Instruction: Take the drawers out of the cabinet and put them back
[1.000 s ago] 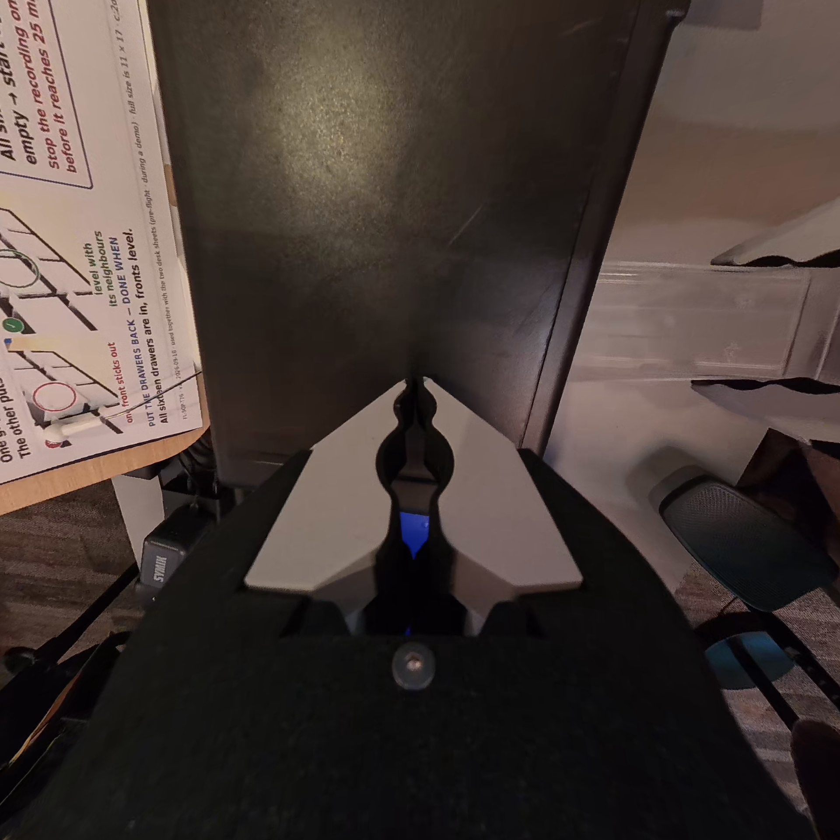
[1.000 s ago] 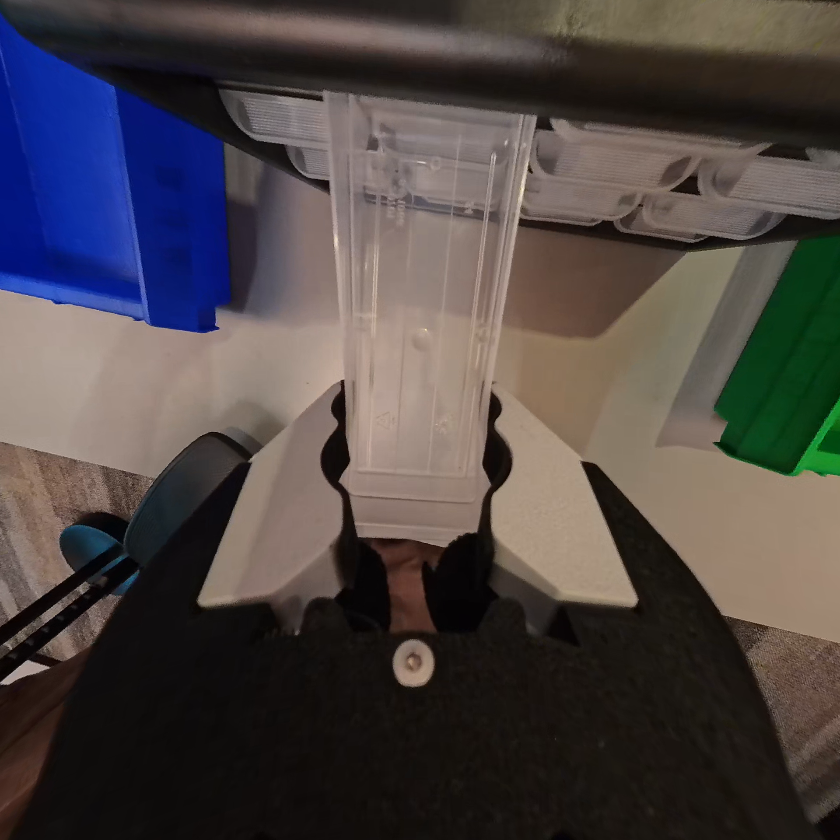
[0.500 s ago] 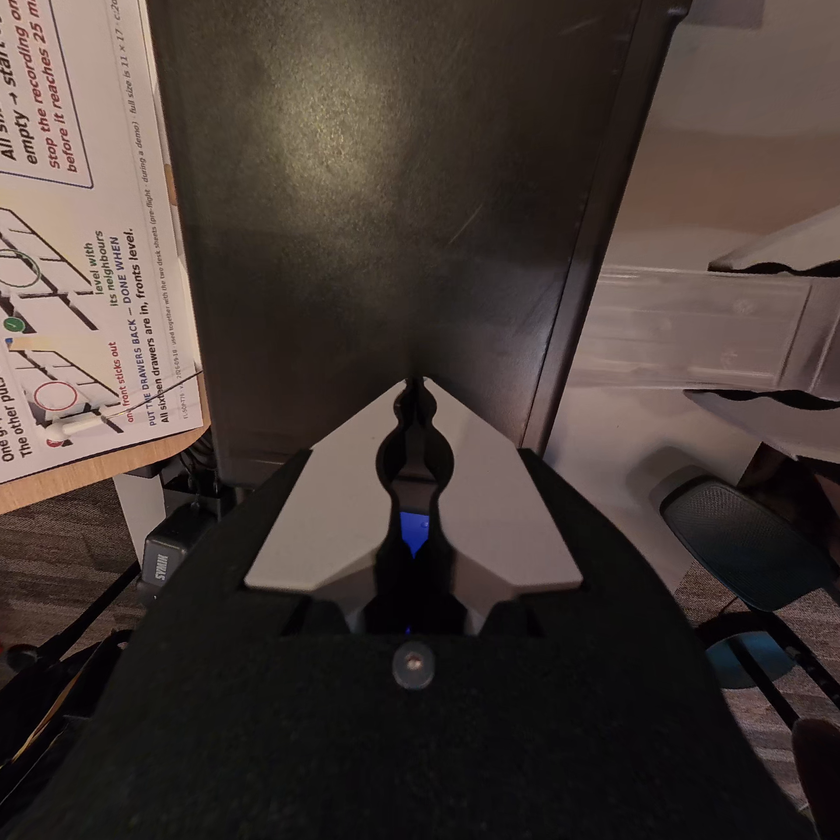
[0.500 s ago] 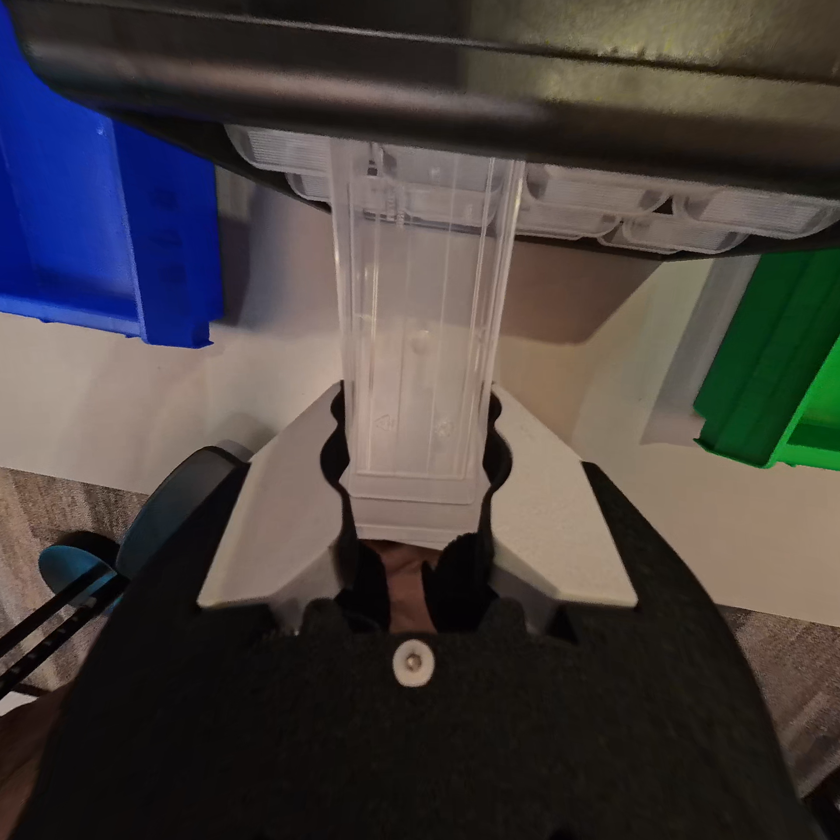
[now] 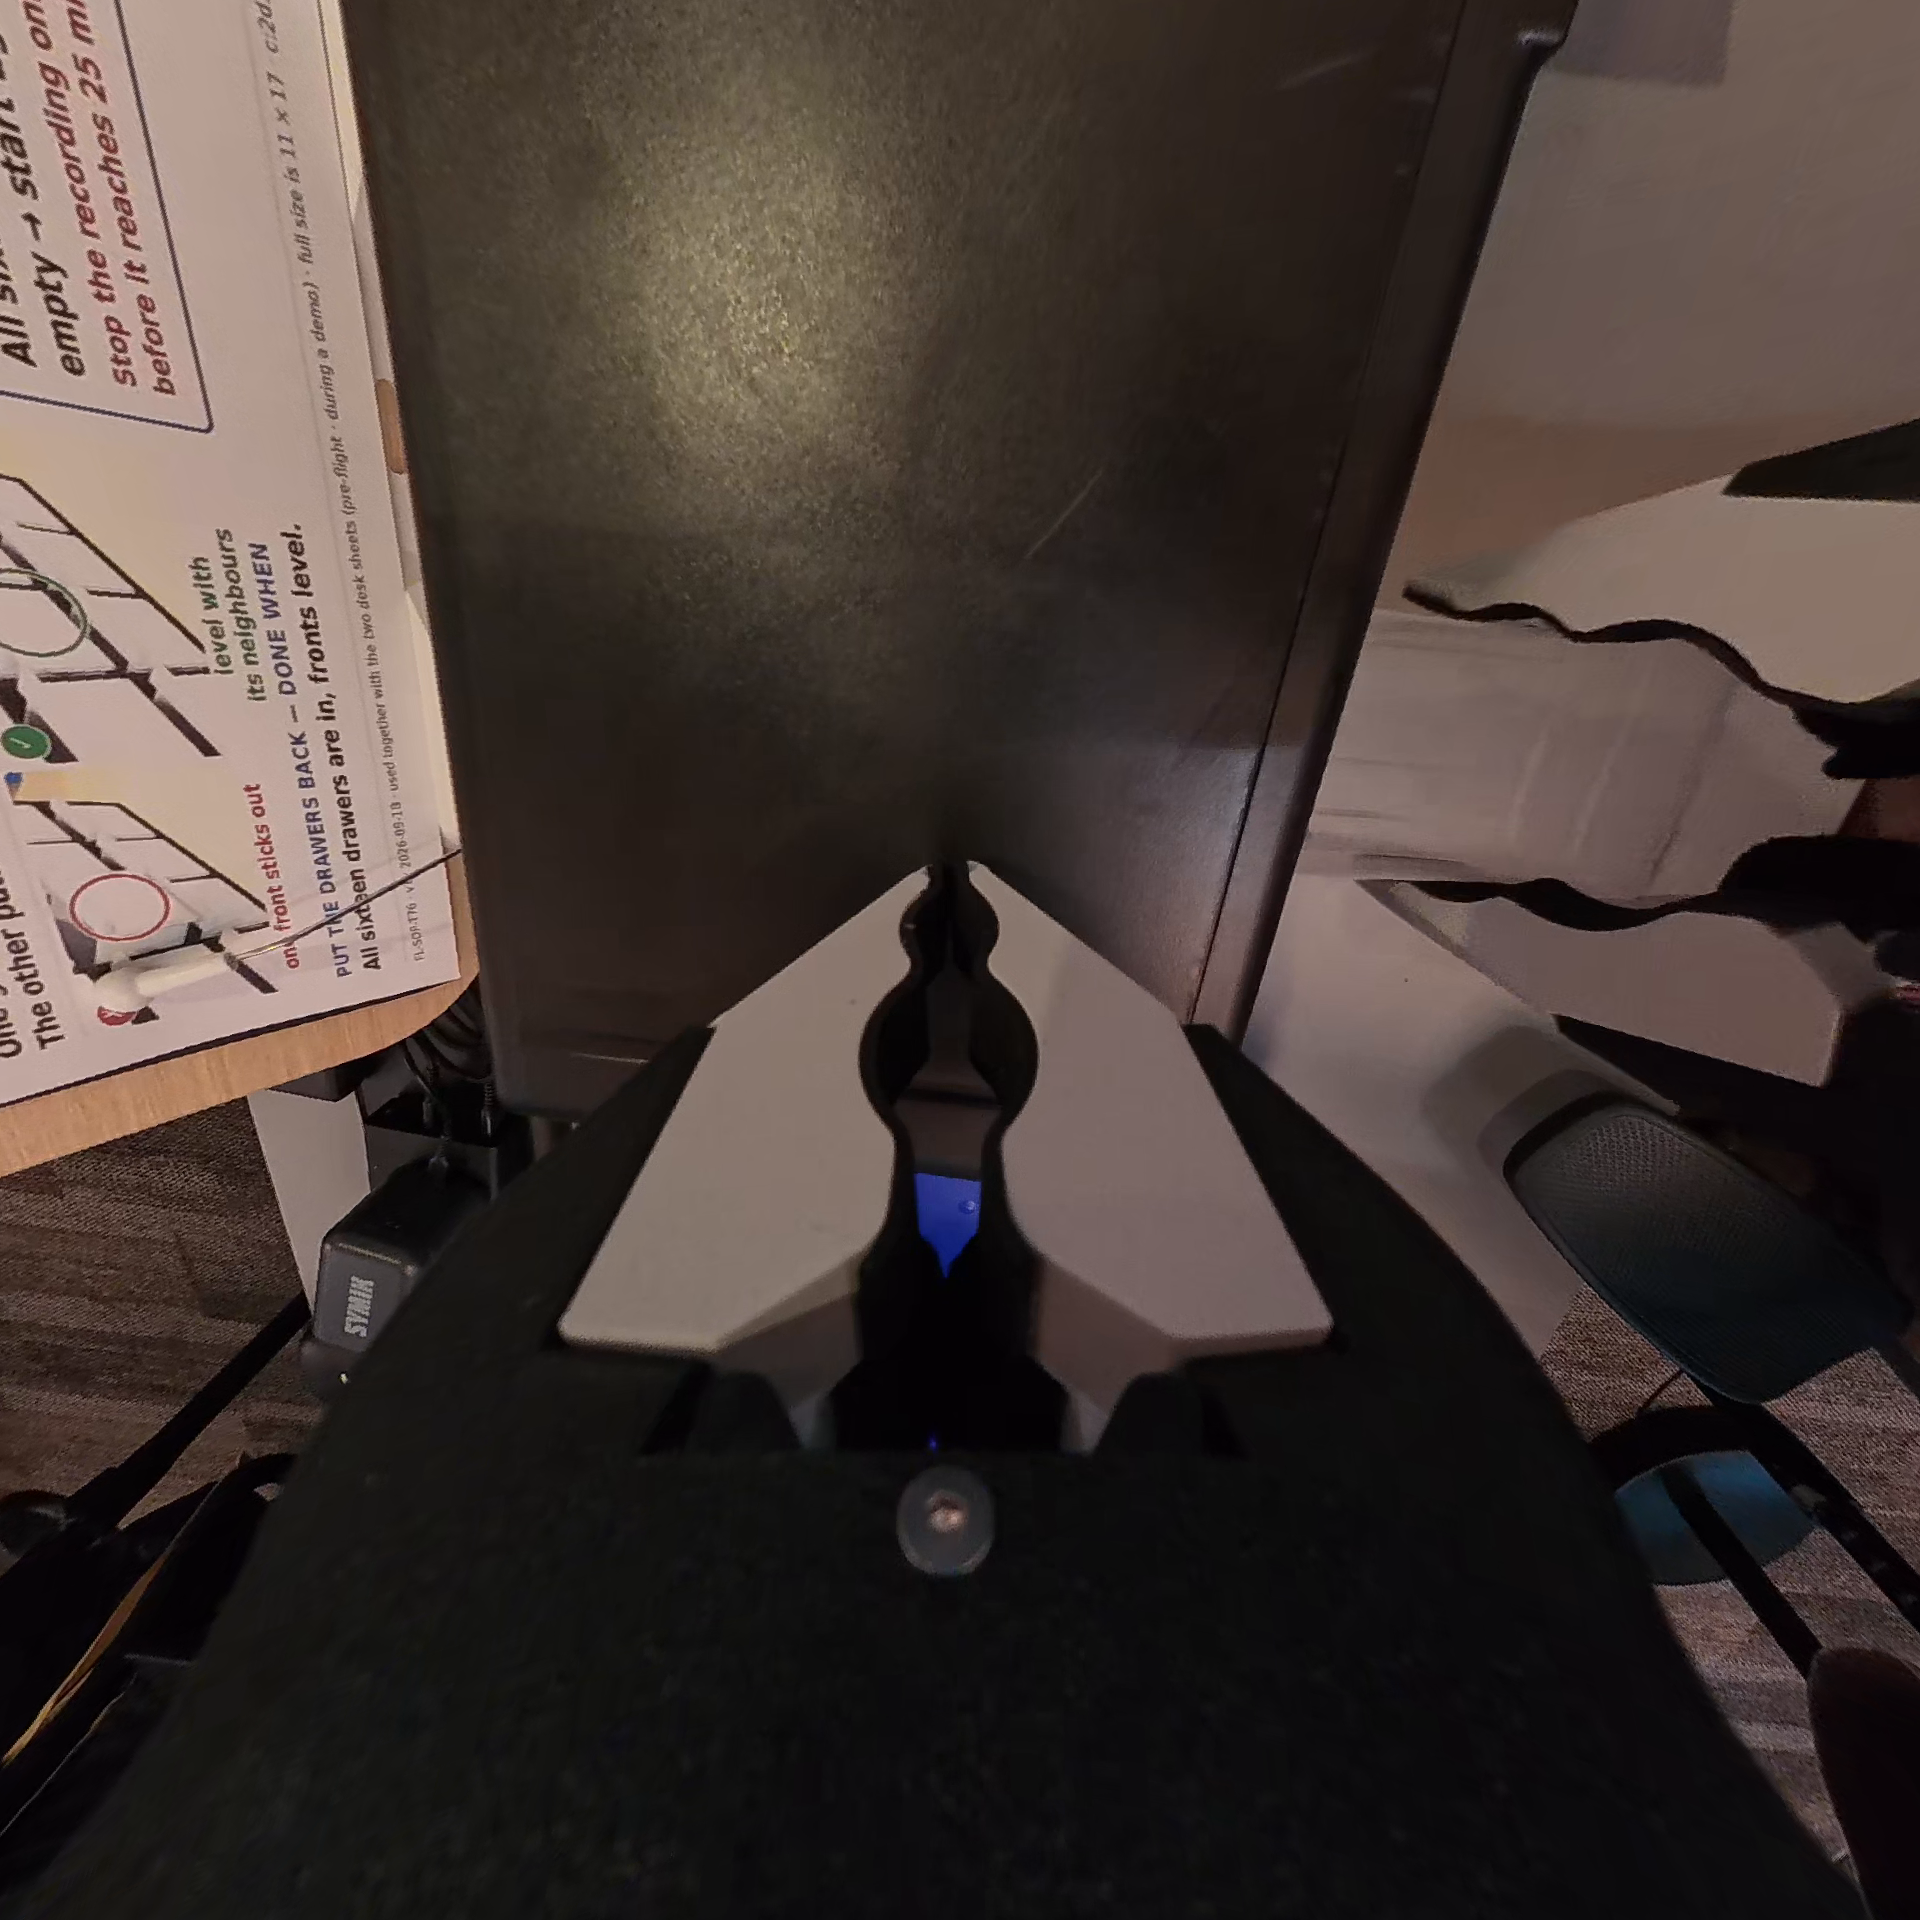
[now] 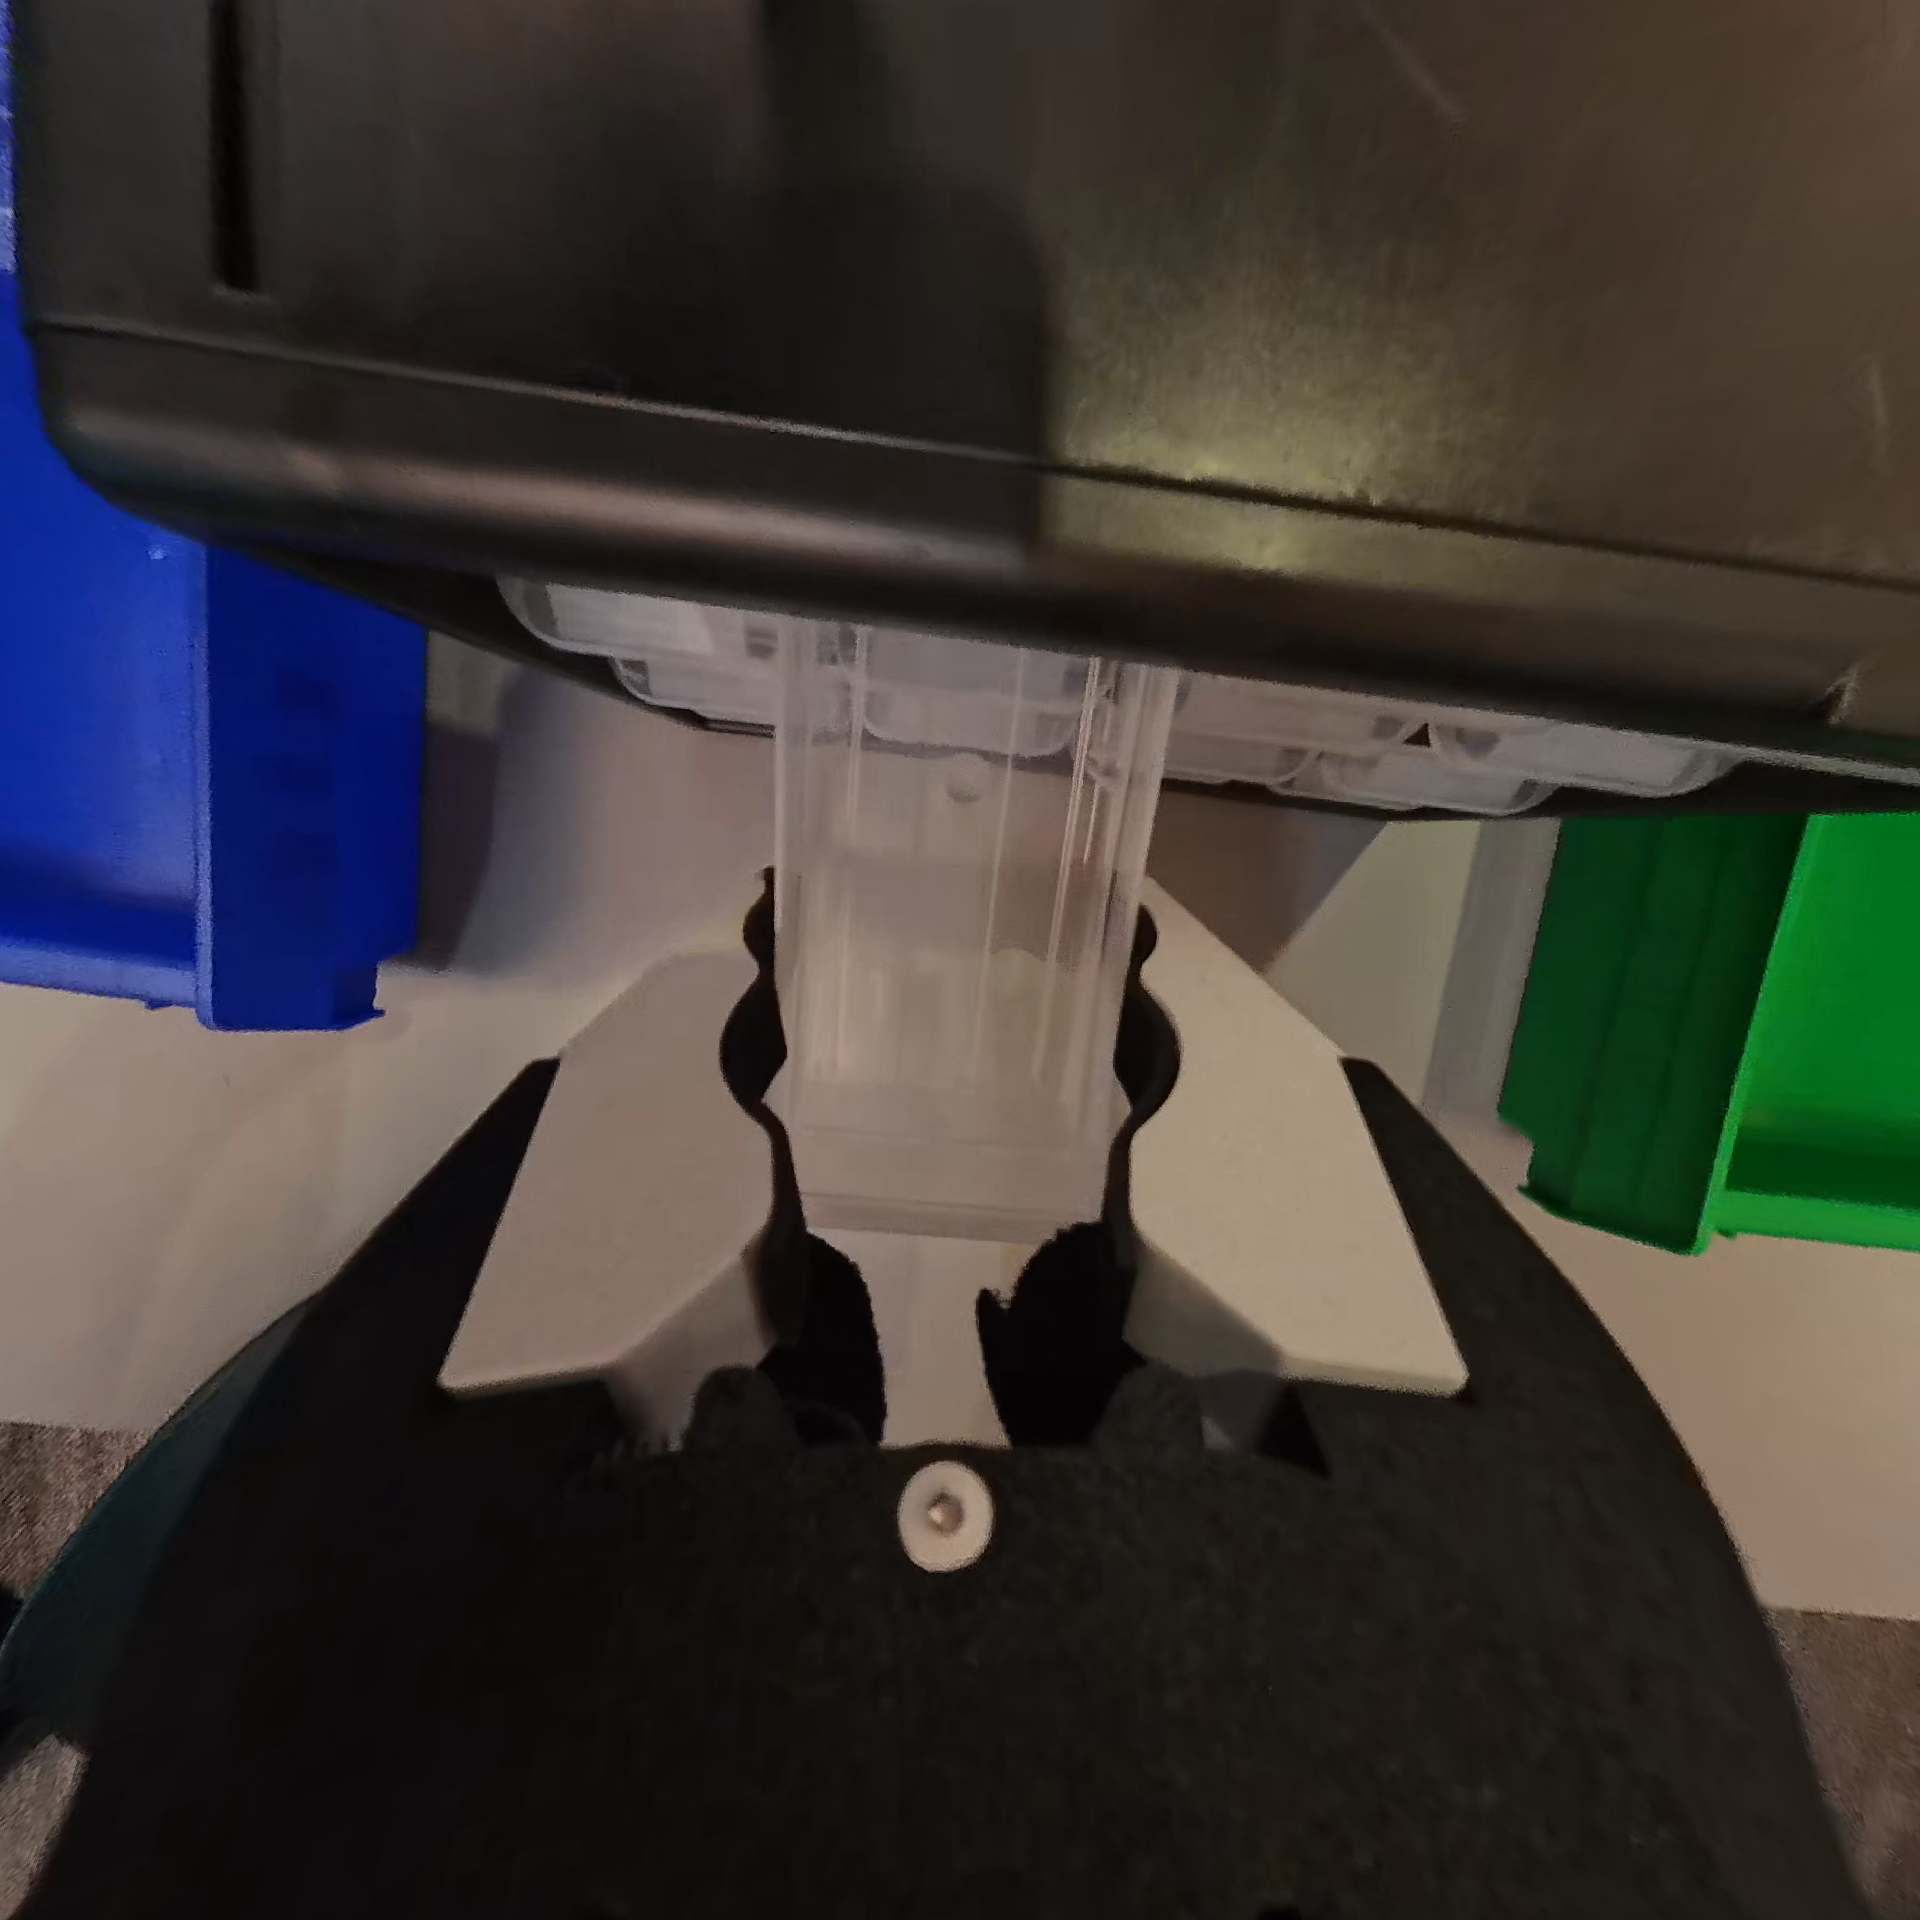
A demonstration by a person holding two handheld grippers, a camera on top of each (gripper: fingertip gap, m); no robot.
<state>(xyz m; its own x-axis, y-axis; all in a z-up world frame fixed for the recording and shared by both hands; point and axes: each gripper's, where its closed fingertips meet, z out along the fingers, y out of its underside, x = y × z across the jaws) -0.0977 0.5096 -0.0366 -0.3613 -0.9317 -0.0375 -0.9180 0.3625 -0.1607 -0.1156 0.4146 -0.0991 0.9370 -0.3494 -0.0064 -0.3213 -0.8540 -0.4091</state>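
Observation:
The black cabinet fills the left wrist view, seen from its side. My left gripper is shut and empty, with its tips pressed against that black wall. In the right wrist view my right gripper is shut on a clear plastic drawer, holding it by its sides. The drawer's far end is inside the cabinet, among other clear drawer fronts. The same drawer and the right gripper's fingers show blurred at the right of the left wrist view.
A blue bin stands left of the cabinet and a green bin right of it on the white table. A printed sheet lies on a wooden desk. A chair base is on the carpet.
My right gripper has pushed the clear drawer farther into the cabinet, so less of it sticks out. My left gripper has stayed against the cabinet wall.

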